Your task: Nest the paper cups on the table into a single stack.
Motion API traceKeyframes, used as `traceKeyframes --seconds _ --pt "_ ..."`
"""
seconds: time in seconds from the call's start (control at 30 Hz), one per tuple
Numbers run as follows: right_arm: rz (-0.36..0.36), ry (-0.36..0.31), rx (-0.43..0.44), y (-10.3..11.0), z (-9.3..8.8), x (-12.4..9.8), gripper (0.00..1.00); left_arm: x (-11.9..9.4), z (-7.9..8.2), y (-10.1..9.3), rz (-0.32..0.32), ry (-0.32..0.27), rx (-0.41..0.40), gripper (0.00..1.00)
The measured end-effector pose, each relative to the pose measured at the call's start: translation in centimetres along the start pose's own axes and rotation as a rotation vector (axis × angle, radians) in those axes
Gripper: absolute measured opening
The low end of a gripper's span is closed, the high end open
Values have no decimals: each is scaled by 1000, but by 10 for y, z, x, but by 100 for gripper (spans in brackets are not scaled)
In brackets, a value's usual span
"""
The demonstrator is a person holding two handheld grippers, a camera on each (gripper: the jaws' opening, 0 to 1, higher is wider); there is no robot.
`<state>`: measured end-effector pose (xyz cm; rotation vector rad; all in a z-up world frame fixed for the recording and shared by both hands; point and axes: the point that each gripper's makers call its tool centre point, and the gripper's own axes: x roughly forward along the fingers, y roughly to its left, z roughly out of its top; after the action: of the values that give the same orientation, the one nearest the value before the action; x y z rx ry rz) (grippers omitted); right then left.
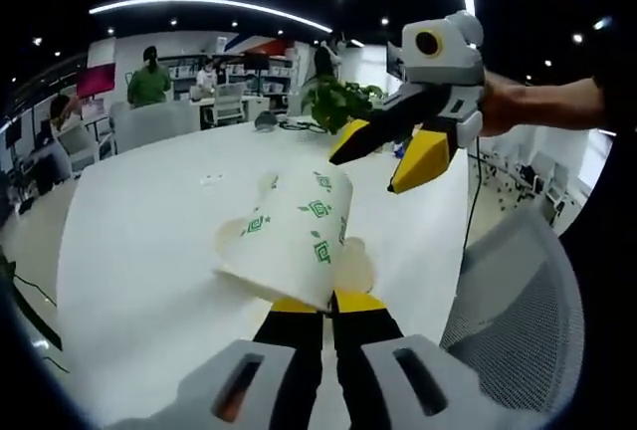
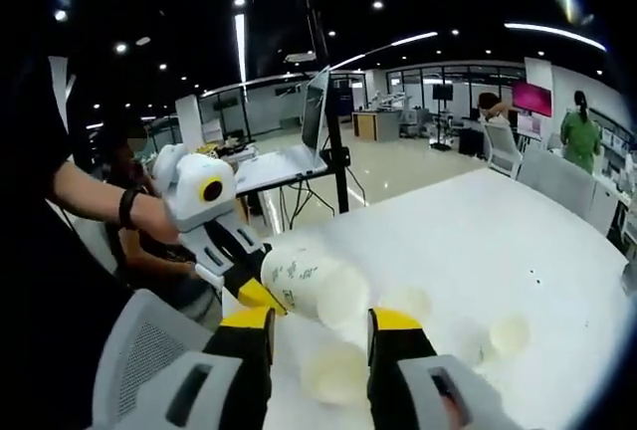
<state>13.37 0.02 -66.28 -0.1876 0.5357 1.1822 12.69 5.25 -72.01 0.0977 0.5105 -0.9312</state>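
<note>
A: Status on the cups?

B: One paper cup [image 1: 299,236] sits centre frame in the left gripper view, clenched at its rim by the left gripper [image 1: 328,303] and held tilted above the white table [image 1: 139,241]. In the right gripper view the same cup is at centre left, lying sideways, base toward the camera.

A: Others?

B: Loose cups on the table in the right gripper view: one [image 2: 335,372] between the right gripper's jaws at bottom centre, mouth up, another [image 2: 510,335] at lower right, a third blurred behind.

A: Right gripper?

B: The right gripper [image 2: 320,322] is released, jaws apart, nothing in them. Same in the left gripper view, upper right, hovering near the held cup.

A: Step?

B: My read: mid-nesting, first cup lifted, nothing stacked yet. Next move calls for dropping the right gripper onto the bottom-centre cup, clamping its rim, then lining up mouth to base and sliding it in.

A: Risk?

B: Thin paper wall; pinch lightly.
</note>
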Motion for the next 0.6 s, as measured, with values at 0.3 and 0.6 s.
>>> traceKeyframes --seconds 0.3,0.6 --pt "-34 -13 32 -5 -11 -12 35 7 3 -10 -20 35 42 0" --pt "-55 0 55 -3 -29 -19 35 12 -1 -12 -33 134 123 0"
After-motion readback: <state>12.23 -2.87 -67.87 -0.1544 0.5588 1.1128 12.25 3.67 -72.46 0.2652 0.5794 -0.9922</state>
